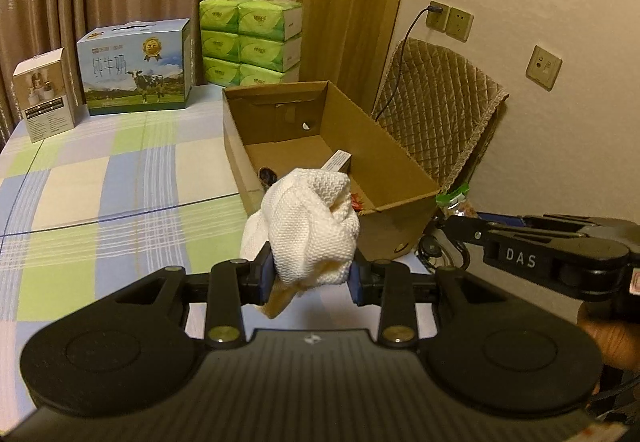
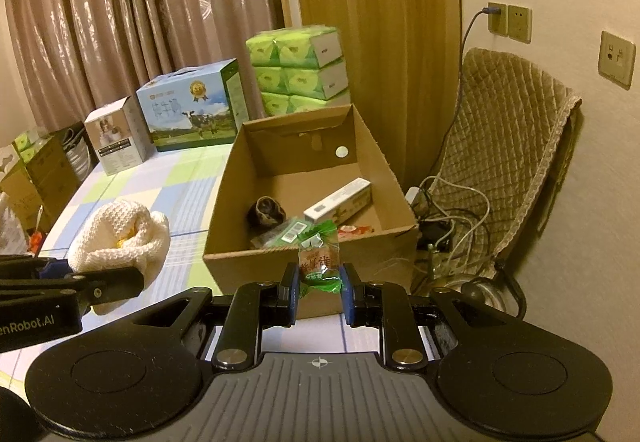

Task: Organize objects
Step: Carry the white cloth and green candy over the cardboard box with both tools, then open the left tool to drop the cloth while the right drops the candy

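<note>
Left gripper (image 1: 312,278) clamps a white cloth (image 1: 308,226) before the cardboard box (image 1: 400,157)

The cardboard box (image 2: 312,262) is open on top, and its back half is bare; in the front lie a white carton (image 2: 338,201), a dark round thing (image 2: 267,213) and packets. Its near wall stands directly before the right claw (image 2: 320,288). At left of the frame the checked bed (image 1: 100,181) is free up to the milk box (image 1: 136,69) and tissue packs (image 1: 252,41).
</note>
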`<state>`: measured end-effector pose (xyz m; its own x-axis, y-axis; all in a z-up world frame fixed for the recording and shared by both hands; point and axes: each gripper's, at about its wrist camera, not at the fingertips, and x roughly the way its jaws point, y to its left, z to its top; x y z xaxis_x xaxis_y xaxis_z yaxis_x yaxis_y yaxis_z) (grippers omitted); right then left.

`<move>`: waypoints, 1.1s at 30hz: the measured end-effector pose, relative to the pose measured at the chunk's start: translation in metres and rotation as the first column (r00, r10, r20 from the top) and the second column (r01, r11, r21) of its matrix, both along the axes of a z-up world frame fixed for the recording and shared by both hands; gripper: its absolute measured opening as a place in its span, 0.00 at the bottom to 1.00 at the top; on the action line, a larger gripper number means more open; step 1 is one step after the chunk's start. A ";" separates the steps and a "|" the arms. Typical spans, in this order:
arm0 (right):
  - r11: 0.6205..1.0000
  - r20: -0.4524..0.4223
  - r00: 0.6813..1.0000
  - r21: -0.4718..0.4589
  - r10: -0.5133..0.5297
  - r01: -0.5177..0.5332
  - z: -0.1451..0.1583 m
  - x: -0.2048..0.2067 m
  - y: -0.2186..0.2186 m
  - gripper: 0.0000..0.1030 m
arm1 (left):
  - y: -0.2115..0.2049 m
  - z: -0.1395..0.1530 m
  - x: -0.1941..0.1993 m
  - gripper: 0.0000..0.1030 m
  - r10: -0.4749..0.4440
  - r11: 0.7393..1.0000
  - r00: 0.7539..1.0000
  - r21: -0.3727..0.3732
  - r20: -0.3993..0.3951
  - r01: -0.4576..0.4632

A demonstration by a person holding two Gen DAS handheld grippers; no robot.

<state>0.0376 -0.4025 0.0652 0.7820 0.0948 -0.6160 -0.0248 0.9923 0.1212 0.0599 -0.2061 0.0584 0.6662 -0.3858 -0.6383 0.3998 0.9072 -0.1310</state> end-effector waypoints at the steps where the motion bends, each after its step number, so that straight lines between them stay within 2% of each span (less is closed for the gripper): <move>1: 1.000 0.000 1.000 -0.002 -0.001 0.001 0.001 0.002 -0.001 0.18 | -0.001 0.001 0.002 0.29 -0.002 1.000 1.000 -0.002 0.000 0.002; 19: 0.999 0.000 1.000 -0.038 0.022 -0.022 0.007 0.042 -0.016 0.18 | -0.025 0.018 0.052 0.29 -0.019 1.000 1.000 -0.006 0.010 0.020; 33: 0.995 -0.015 0.997 -0.062 0.082 -0.083 0.013 0.108 -0.016 0.18 | -0.039 0.026 0.117 0.29 -0.010 0.999 1.000 -0.039 -0.022 0.009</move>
<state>0.1451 -0.4182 0.0784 0.7653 0.1196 -0.6324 -0.1058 0.9926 0.0597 0.1774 -0.2448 0.0843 0.6480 -0.4169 -0.6374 0.4051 0.8974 -0.1750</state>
